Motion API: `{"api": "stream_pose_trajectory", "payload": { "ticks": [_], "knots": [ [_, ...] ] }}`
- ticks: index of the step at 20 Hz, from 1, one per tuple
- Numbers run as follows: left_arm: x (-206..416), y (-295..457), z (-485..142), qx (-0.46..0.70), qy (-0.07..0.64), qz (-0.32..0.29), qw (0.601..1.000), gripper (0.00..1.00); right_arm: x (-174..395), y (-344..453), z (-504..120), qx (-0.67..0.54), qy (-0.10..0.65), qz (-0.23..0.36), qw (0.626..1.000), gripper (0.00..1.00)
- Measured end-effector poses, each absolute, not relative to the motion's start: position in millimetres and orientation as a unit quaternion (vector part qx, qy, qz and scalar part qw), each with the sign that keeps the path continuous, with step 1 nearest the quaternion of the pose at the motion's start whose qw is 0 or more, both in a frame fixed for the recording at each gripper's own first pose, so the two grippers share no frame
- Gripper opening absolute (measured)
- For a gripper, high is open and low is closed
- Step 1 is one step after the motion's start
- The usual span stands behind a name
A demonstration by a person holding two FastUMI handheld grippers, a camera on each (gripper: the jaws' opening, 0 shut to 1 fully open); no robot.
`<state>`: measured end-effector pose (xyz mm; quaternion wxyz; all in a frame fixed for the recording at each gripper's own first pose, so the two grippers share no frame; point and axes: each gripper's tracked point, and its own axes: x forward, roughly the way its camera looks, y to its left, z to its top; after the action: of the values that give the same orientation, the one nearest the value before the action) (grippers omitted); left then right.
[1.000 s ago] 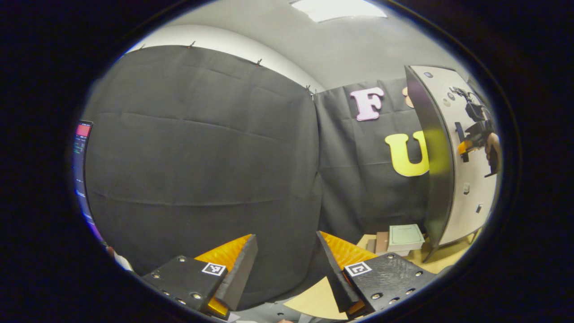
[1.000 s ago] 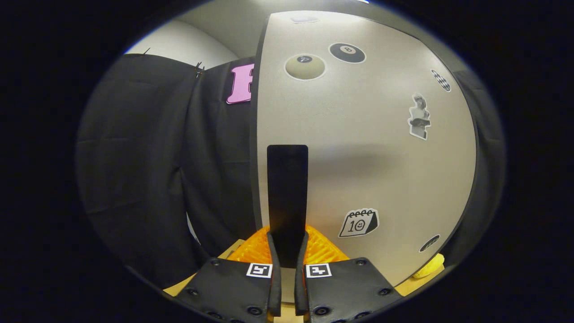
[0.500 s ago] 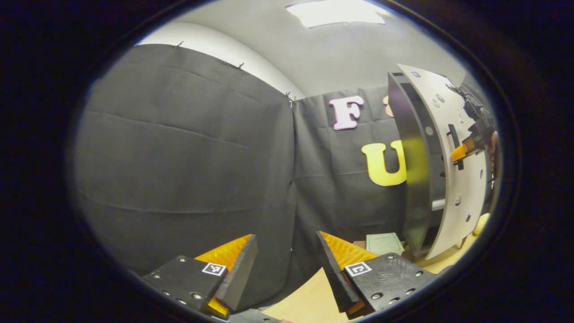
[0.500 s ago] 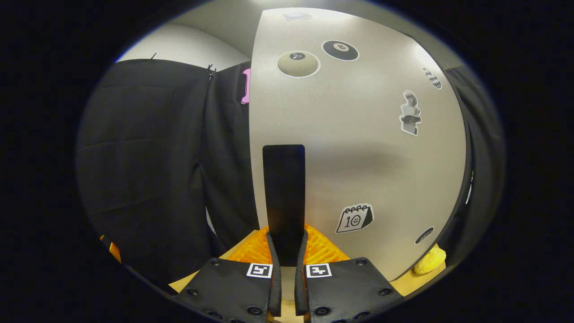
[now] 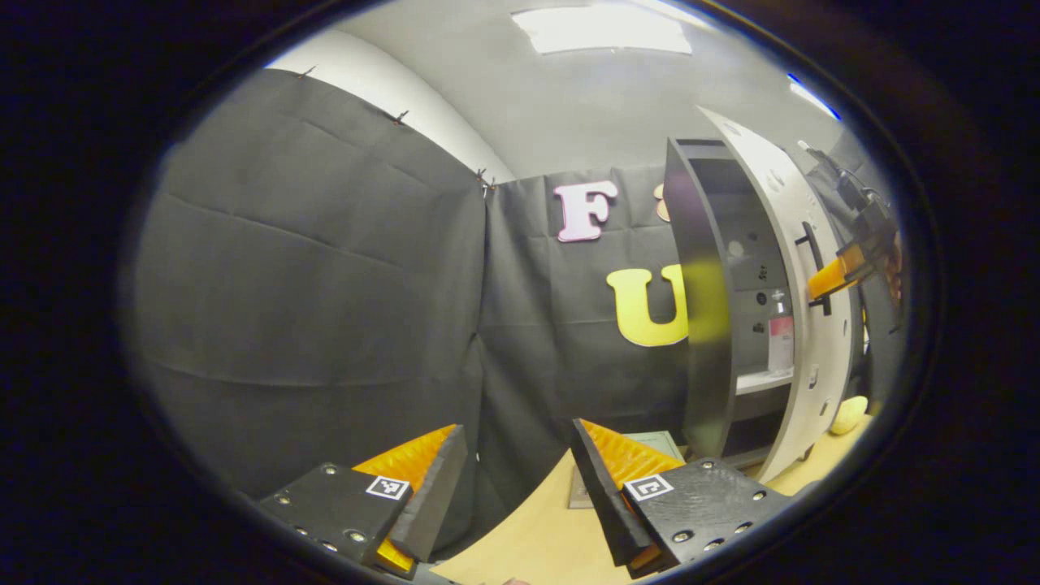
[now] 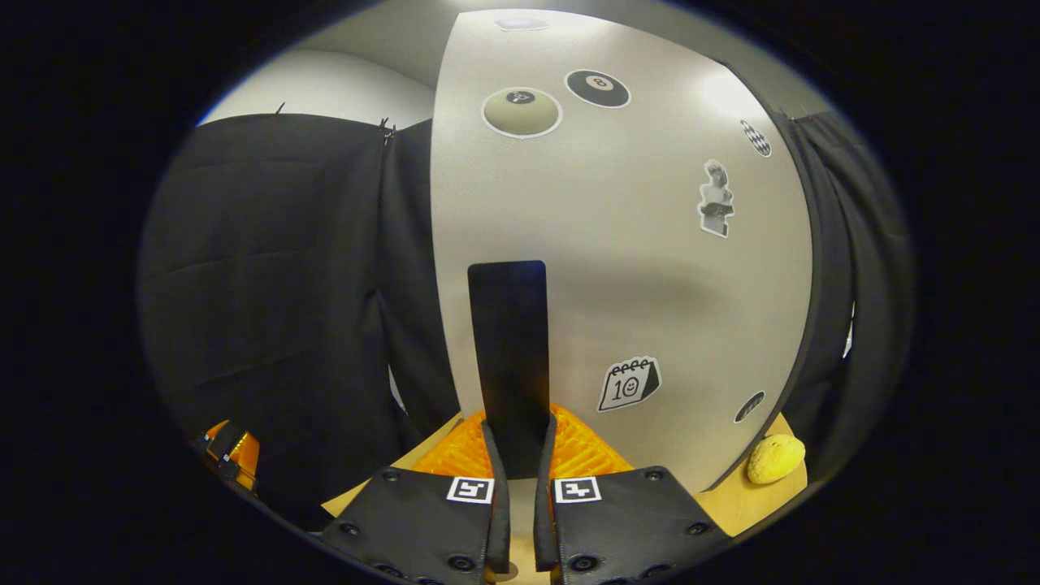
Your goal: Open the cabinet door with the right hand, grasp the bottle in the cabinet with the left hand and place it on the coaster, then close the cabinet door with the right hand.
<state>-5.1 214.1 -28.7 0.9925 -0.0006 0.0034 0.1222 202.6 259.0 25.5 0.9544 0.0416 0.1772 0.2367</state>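
On the cabinet's pale shelf, behind the half-open door, a bottle with a pink label stands upright, its right side cut off by the door's edge and its cap too small to make out. The cabinet stands at the far right of the wooden table, its dark side wall turned toward the left gripper view, its lower compartment lost in shadow.

From the right gripper view, the right gripper has its jaws narrowed on the door's flat black handle, both fingers pressing its lower end; the door's pale front, dotted with stickers, hides the cabinet's inside. From the left gripper view the same gripper shows far off at the handle, the hand behind it blurred at the edge.

The left gripper hangs above the table's near edge with its jaws wide and nothing between them, well apart from the cabinet. A flat greenish square, perhaps the coaster, lies on the table beside the cabinet's foot, half hidden behind a finger. A yellow lump sits on the table near the door's lower corner; what it is cannot be told.
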Motion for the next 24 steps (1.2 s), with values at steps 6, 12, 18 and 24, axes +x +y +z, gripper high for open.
{"api": "stream_pose_trajectory", "payload": {
  "ticks": [6,12,18,24],
  "knots": [
    [7.3,194.3,-36.5,-0.015,0.012,0.101,0.995,0.78,197.6,251.9,26.3,0.057,0.176,0.249,0.951,0.13],
    [25.0,142.7,-41.4,-0.013,0.023,0.074,0.997,0.78,197.8,244.7,26.3,0.057,0.176,0.284,0.941,0.13],
    [34.9,74.7,-38.4,-0.009,0.029,0.044,0.999,0.78,188.7,229.5,27.2,0.063,0.182,0.328,0.925,0.13],
    [36.7,18.5,-28.3,-0.002,0.025,0.024,0.999,0.78,178.7,211.8,27.1,0.057,0.183,0.364,0.911,0.13]
  ]
}}
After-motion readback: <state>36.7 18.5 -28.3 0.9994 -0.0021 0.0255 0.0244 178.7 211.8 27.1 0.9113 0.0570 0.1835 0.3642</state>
